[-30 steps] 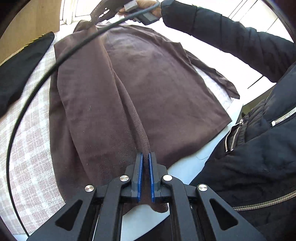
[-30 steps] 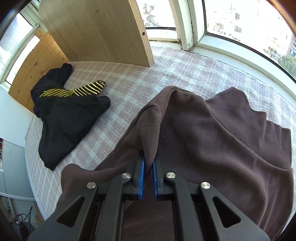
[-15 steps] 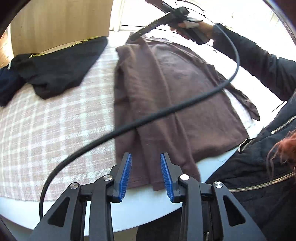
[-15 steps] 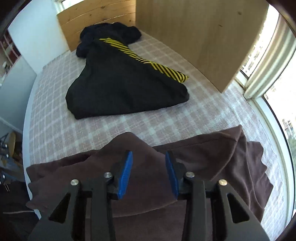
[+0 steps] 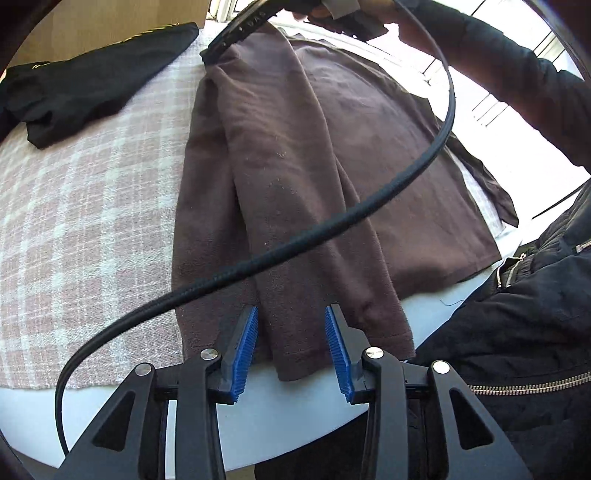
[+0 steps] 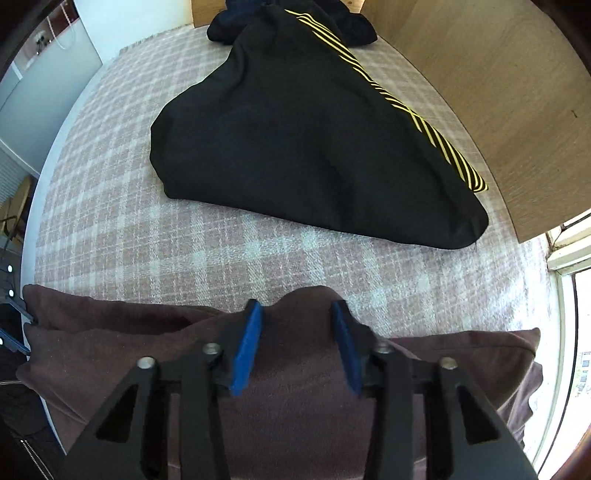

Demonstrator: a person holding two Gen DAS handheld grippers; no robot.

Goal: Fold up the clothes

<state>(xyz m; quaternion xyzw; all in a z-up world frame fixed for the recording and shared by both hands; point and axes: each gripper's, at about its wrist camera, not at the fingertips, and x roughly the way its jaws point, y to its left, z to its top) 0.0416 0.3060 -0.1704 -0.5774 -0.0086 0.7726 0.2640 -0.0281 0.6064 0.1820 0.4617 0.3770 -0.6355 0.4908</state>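
A dark brown garment (image 5: pixel 332 155) lies flat on the checked pink-and-white cloth (image 5: pixel 85 206), its left side folded over the middle as a long strip. My left gripper (image 5: pixel 291 332) is open, its blue pads either side of the strip's near hem at the table edge, holding nothing. My right gripper (image 6: pixel 297 328) is open above the garment's far end (image 6: pixel 295 369). It shows in the left wrist view (image 5: pixel 240 29) at the garment's top left corner.
A black garment with yellow stripes (image 6: pixel 314 140) lies on the cloth beyond the brown one. A wooden panel (image 6: pixel 498 92) stands at the back. A black cable (image 5: pixel 332 225) hangs across the left wrist view. The person's black jacket (image 5: pixel 517 314) is at the right.
Both grippers were shut on the brown garment's edge a second ago. They have opened and let it go, and the folded side now lies flat.
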